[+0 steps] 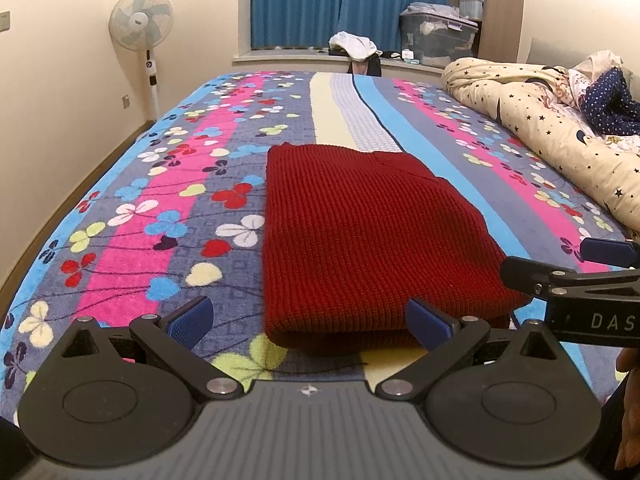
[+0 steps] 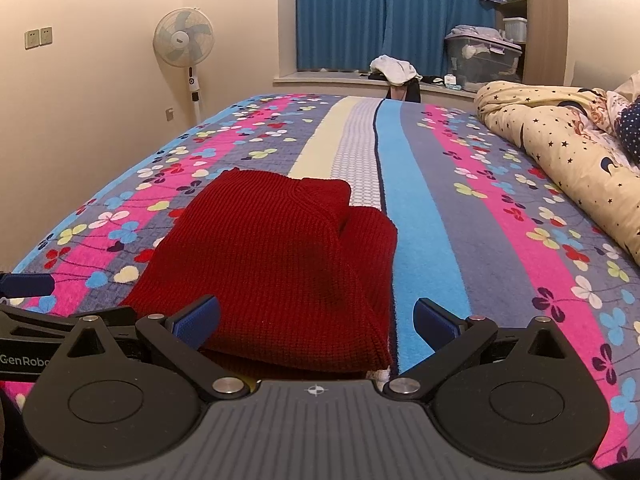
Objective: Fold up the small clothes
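A dark red knitted sweater lies folded into a long rectangle on the flowered bedspread. My left gripper is open at the sweater's near edge, its jaws wide and empty; the near left corner lies between the fingers. My right gripper is open too, over the near right part of the sweater, holding nothing. The right gripper's finger shows at the right in the left wrist view. The left gripper's blue fingertip shows at the left edge of the right wrist view.
A rolled cream star-print quilt lies along the bed's right side. A standing fan is by the left wall. Blue curtains, a windowsill with clothes and a plastic storage box stand beyond the bed.
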Available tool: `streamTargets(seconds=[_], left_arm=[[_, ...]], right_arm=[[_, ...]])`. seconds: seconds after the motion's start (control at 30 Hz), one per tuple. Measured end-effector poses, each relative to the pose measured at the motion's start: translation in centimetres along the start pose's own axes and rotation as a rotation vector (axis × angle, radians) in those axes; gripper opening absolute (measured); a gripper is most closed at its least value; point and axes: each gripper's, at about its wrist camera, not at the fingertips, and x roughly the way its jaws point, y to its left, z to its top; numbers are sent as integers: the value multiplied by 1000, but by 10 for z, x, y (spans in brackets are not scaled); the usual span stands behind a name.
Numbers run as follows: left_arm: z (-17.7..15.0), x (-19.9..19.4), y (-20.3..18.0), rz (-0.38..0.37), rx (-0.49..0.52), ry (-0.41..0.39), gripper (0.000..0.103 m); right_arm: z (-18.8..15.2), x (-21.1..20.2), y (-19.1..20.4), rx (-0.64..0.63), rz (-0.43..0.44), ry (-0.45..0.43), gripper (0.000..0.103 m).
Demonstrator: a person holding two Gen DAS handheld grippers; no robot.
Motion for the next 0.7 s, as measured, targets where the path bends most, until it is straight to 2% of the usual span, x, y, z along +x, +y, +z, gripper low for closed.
streamTargets(seconds=[0.7], left_arm=[[-1,1,2,1,1,7,102]], right_arm=[[0,0,0,1,1,4,102]])
